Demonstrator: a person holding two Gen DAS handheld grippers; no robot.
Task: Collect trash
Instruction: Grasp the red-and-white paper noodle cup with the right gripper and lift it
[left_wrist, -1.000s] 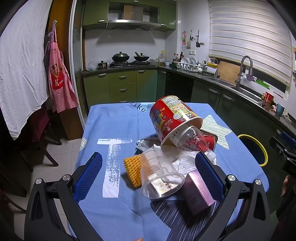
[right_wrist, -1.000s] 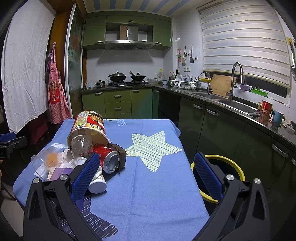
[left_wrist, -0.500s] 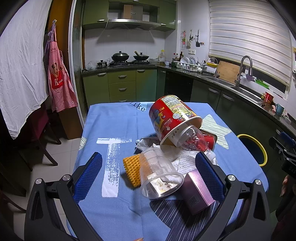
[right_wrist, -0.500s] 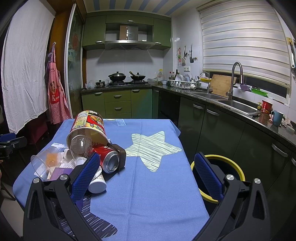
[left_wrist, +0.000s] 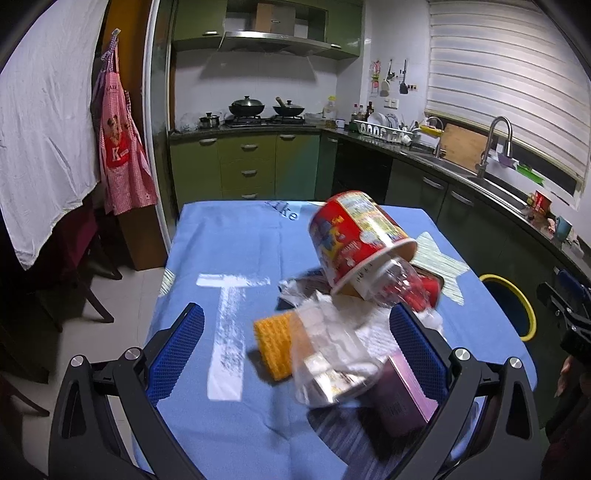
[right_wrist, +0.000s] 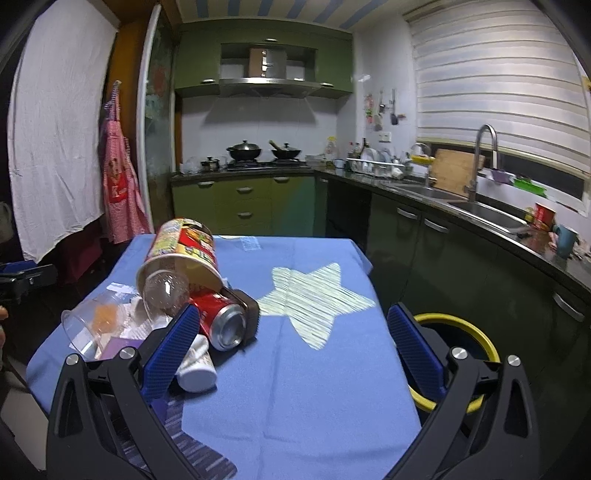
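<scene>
Blue table (right_wrist: 317, 387) edge near bin (right_wrist: 476, 332).

Dim indoor light is falling from overhead — corners are vignetting black. Fisheye bending is curving edges at three and nine o'clock; the left view's trash pile (left_wrist: 351, 314) is smearing with motion blur.

The left gripper (left_wrist: 295, 354) has shifted slightly: the clear cup (left_wrist: 332, 362) and red tub (left_wrist: 354, 240) now appear blurred and sit marginally lower and further right between its fingers.
</scene>
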